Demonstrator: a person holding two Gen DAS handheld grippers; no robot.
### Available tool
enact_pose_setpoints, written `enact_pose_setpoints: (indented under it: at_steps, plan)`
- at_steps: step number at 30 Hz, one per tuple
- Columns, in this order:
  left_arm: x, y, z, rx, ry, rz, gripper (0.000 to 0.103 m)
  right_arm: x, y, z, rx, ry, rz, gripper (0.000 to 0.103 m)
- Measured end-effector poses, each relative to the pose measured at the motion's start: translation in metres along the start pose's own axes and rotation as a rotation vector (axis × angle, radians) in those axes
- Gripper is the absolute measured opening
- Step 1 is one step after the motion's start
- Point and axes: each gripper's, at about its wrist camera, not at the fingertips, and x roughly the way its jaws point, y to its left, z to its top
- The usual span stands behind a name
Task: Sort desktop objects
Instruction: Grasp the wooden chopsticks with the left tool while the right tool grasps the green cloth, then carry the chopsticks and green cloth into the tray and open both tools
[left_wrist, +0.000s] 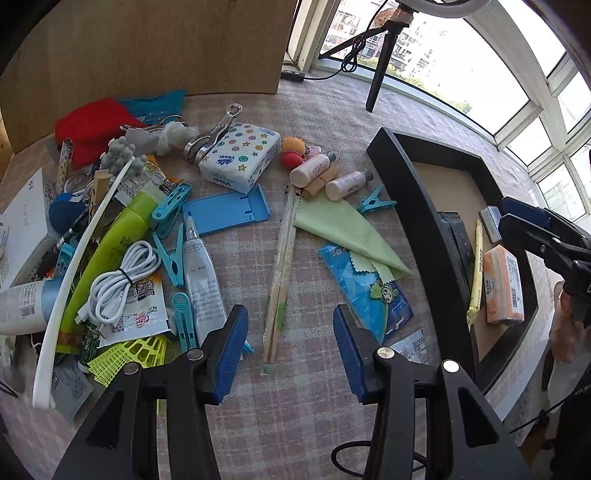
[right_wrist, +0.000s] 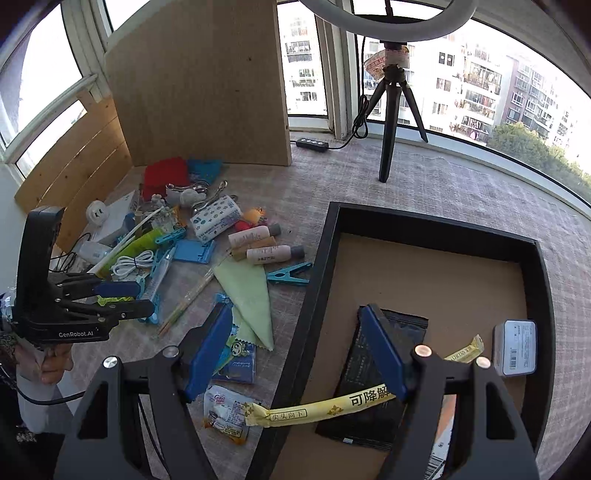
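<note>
Here, the left claw (left_wrist: 290, 347) is held spread and empty above the chopsticks (left_wrist: 282, 273) on the desk (left_wrist: 295, 406). The right claw (right_wrist: 295, 354) is likewise spread, nothing pinched, over the black tray's (right_wrist: 436, 221) rim, with clutter at ten o'clock.

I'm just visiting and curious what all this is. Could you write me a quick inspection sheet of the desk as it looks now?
Surface: checked cloth covering the desk.
Job's things: black tray holding a dark pouch, a tin and an orange pack; a yellow sachet lies across its rim.
Clutter: tissue pack, two small bottles, green cloth, chopsticks, blue clips.
Grippers: left gripper open, empty; right gripper open, empty.
Cables: coiled white cable; black lamp lead.
Surroundings: wooden board, ring light tripod, windows.
</note>
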Motion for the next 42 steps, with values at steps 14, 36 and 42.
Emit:
enact_pose_setpoints:
  at_steps: [14,36,42]
  plan:
    - [0.048,-0.012,0.017,0.09,0.057,0.041,0.037,0.09,0.046,0.016,-0.109,0.168,0.022,0.071]
    - [0.073,-0.004,0.038,0.098,0.049,0.083,0.012,0.153,0.056,0.028,-0.169,0.299,-0.097,0.04]
    - [0.072,-0.003,0.03,0.089,0.047,0.06,0.011,0.144,0.044,0.029,-0.08,0.307,-0.051,0.007]
